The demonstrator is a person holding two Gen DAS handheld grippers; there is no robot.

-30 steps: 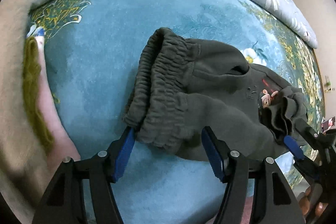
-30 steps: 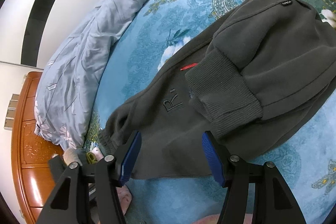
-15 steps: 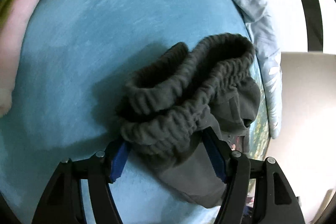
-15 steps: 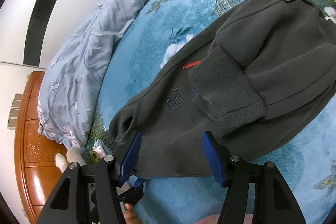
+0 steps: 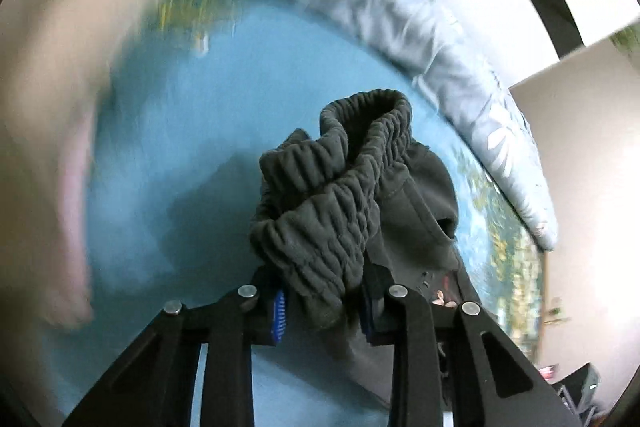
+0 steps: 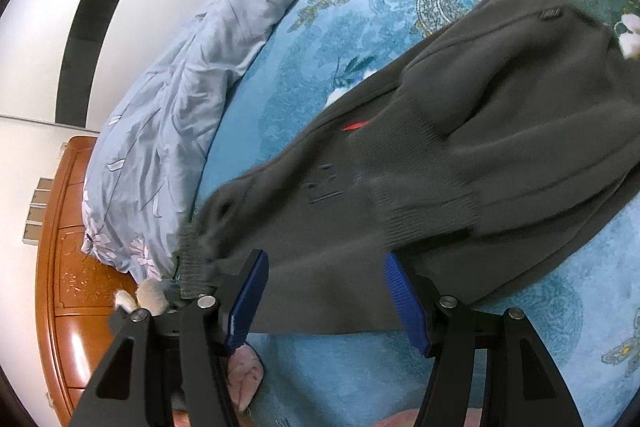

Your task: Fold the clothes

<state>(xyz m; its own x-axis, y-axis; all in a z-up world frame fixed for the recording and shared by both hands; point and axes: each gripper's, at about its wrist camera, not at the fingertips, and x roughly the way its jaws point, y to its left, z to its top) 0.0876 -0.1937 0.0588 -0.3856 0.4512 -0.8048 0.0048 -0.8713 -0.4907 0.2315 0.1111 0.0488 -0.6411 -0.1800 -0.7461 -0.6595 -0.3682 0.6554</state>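
Note:
Dark grey sweatpants (image 6: 500, 147) lie on the blue floral bedspread (image 6: 320, 39), a leg folded over so its ribbed cuff (image 6: 420, 203) rests on top. My left gripper (image 5: 324, 307) is shut on the bunched elastic waistband (image 5: 332, 203) and holds it up off the bed. My right gripper (image 6: 326, 295) is open, just above the near edge of the pants, with the grey fabric showing between its blue pads (image 6: 404, 299). In the right wrist view the waistband (image 6: 194, 263) is raised at the lower left.
A crumpled grey-blue duvet (image 6: 172, 99) runs along the far side of the bed. A wooden headboard (image 6: 68, 267) stands past it. A person's blurred sleeve and arm (image 5: 60, 167) fill the left side. A hand (image 6: 244, 375) shows below the right gripper.
My left gripper has shut on the waistband and lifted it while the view swung. The pants have been tugged and shifted under the right gripper, which stayed open and almost still.

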